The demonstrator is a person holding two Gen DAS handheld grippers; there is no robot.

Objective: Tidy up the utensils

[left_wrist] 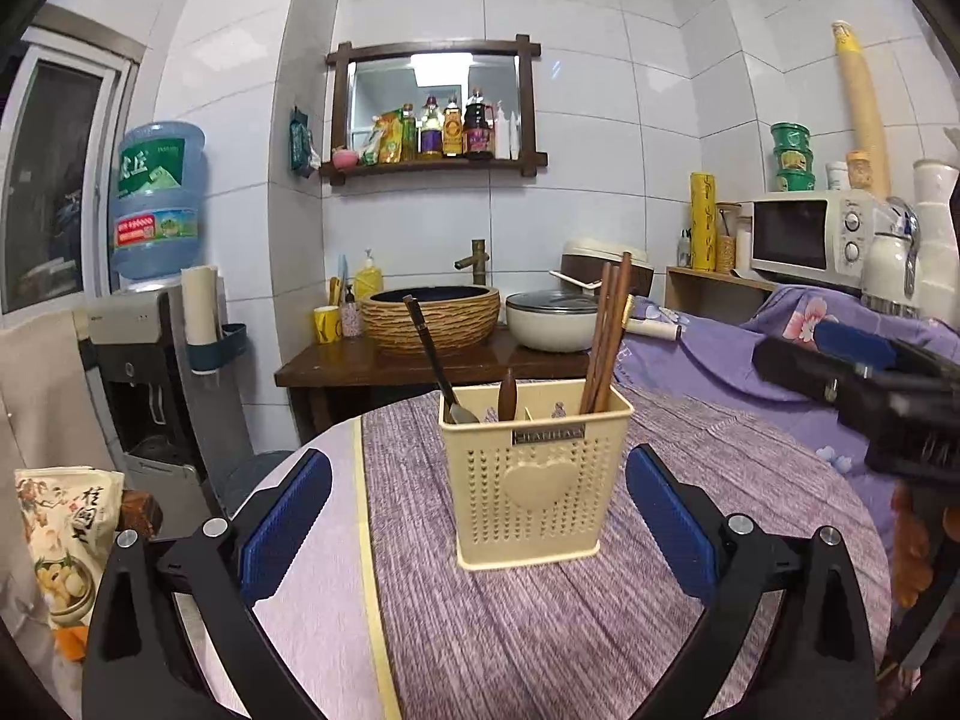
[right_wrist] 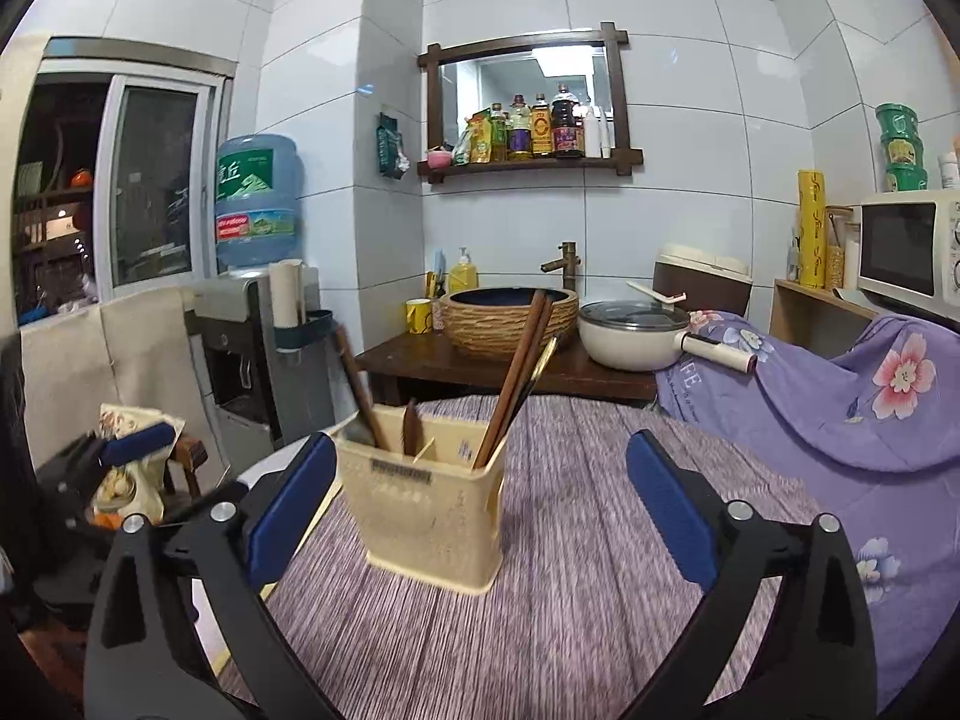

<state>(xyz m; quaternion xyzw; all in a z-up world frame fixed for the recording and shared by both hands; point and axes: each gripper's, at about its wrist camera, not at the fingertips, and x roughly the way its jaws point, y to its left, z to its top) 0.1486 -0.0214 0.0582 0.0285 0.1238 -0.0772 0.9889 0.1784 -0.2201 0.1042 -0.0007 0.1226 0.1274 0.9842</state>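
A cream plastic utensil caddy (left_wrist: 531,483) with a perforated front and a raised heart stands upright on the round table (left_wrist: 540,630), which is covered in a purple-grey ribbed cloth. In the left wrist view the caddy sits just ahead of the left gripper (left_wrist: 478,519), roughly centred between its blue pads (left_wrist: 288,516), which stand wide apart and touch nothing; the jaws are fully spread with the caddy ahead of them, not gripped. Inside the caddy, a dark-handled spoon (left_wrist: 433,369) leans toward 11 o'clock in the left compartment, a short brown wooden handle (left_wrist: 507,396) pokes up beside it near the divider, and a bundle of brown chopsticks (left_wrist: 609,333) leans toward 1 o'clock in the right compartment. The right gripper (right_wrist: 477,516) is likewise wide open and empty; from its camera the caddy lies toward 11 o'clock, near its left pad but apart from it. In the left view the right gripper appears blurred at 3 o'clock, well off the caddy. Beyond the table, at 12 o'clock, a woven-look basin (left_wrist: 431,318) with a brass tap sits on a dark wooden counter beside a cream lidded pan (left_wrist: 555,321). A water dispenser (left_wrist: 159,324) stands at 9 o'clock and a microwave (left_wrist: 810,237) at 2 o'clock.
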